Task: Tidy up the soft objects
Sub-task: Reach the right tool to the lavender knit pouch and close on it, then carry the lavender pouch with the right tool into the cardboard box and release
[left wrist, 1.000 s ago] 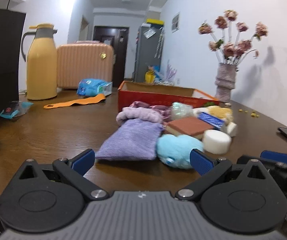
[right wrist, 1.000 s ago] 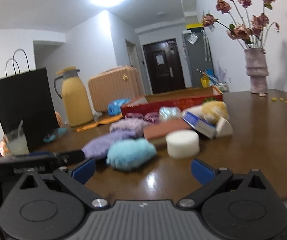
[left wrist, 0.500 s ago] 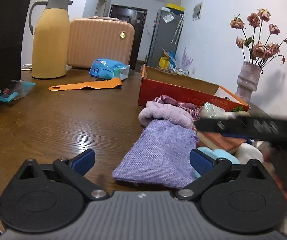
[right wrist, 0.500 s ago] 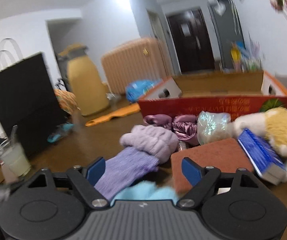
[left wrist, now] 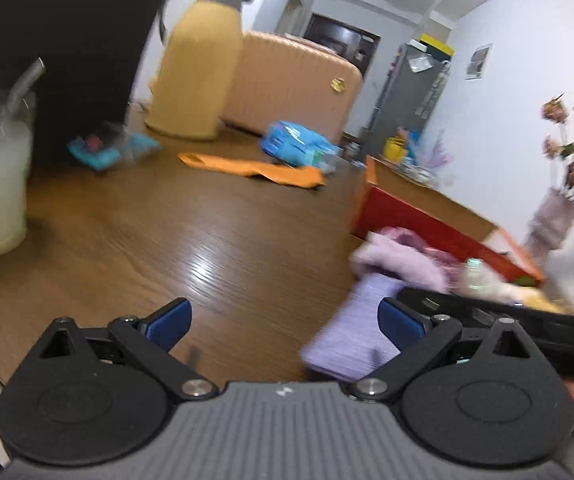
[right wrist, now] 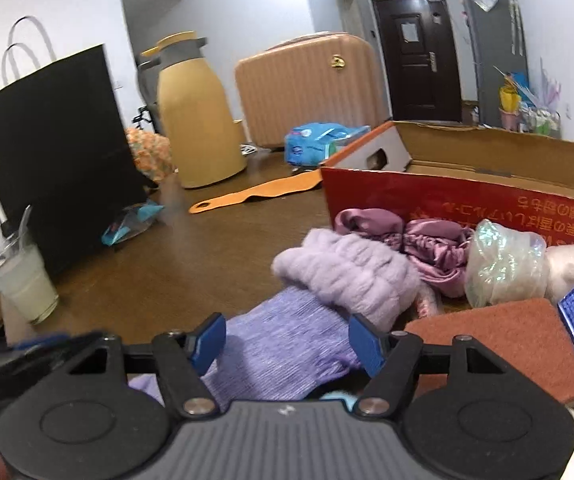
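A purple knit pouch (right wrist: 283, 352) lies flat on the wooden table (right wrist: 191, 264), and my right gripper (right wrist: 287, 344) hangs low over it. Its jaws are closing with the pouch between the blue pads, not visibly squeezing it. Just beyond lie a lilac fluffy piece (right wrist: 347, 272), pink satin cloth (right wrist: 427, 240), a shiny bag (right wrist: 503, 264) and a rust-brown pad (right wrist: 499, 344). Behind them stands an open red cardboard box (right wrist: 447, 196). My left gripper (left wrist: 285, 320) is open over bare table, left of the pouch (left wrist: 351, 332), with nothing between its fingers.
A cup of pale drink with a straw (right wrist: 23, 284) stands at the near left. Behind it are a black paper bag (right wrist: 55, 152), a yellow thermos (right wrist: 199, 120) and a peach suitcase (right wrist: 311, 88). An orange strap (right wrist: 255, 196) and a blue packet (right wrist: 319, 140) lie mid-table.
My right gripper has moved forward and left over the pile to the purple pouch, and its jaws have narrowed. My left gripper has swung left and rolled, bringing the cup into view.
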`<state>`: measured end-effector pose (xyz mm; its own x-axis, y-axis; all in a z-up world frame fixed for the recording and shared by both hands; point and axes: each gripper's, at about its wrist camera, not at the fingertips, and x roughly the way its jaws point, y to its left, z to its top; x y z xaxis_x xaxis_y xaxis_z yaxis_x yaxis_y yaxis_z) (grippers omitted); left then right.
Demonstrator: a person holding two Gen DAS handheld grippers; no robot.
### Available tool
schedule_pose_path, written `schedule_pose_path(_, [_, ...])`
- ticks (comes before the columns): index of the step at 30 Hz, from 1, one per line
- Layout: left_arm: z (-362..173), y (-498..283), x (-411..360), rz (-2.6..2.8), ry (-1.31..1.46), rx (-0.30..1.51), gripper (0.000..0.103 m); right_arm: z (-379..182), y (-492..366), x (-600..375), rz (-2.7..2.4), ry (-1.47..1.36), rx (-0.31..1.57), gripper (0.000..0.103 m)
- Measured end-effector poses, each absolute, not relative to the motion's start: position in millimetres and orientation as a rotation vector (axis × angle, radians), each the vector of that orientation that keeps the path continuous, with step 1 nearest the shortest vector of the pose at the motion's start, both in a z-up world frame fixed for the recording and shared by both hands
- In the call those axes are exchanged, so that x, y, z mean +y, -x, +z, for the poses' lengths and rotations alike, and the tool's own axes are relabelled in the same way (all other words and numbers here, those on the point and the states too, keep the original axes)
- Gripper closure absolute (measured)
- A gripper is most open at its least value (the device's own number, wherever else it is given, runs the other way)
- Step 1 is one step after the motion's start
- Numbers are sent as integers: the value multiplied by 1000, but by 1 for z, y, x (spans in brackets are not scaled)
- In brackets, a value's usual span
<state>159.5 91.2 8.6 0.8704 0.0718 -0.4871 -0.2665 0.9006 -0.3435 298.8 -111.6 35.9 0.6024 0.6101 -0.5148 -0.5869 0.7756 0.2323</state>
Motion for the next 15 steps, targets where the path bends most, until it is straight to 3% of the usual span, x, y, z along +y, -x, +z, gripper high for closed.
schedule_pose_path(2, [7, -163, 80, 111, 414, 523, 6, 36, -311, -111, 671, -34, 634, 42])
schedule_pose_path(4, [2, -169, 70, 61, 406, 569, 26, 32, -322, -109, 658, -34, 666, 51])
schedule_pose_path(5, [-2, -171, 66, 40, 404, 595, 43, 30, -325, -109, 659, -36, 682, 55])
schedule_pose_path(7, [-4, -176, 69, 58, 403, 605, 53, 30, -323, -107, 655, -11, 688, 68])
schedule_pose_path(9, [-1, -177, 80, 108, 397, 585, 61, 32, -319, -112, 708, -54, 708, 91])
schedule_pose_path(13, [5, -181, 111, 230, 419, 551, 62, 35, -306, -115, 757, -90, 709, 89])
schedule_pose_path(15, [9, -179, 121, 251, 429, 536, 50, 40, -304, -117, 732, -112, 677, 84])
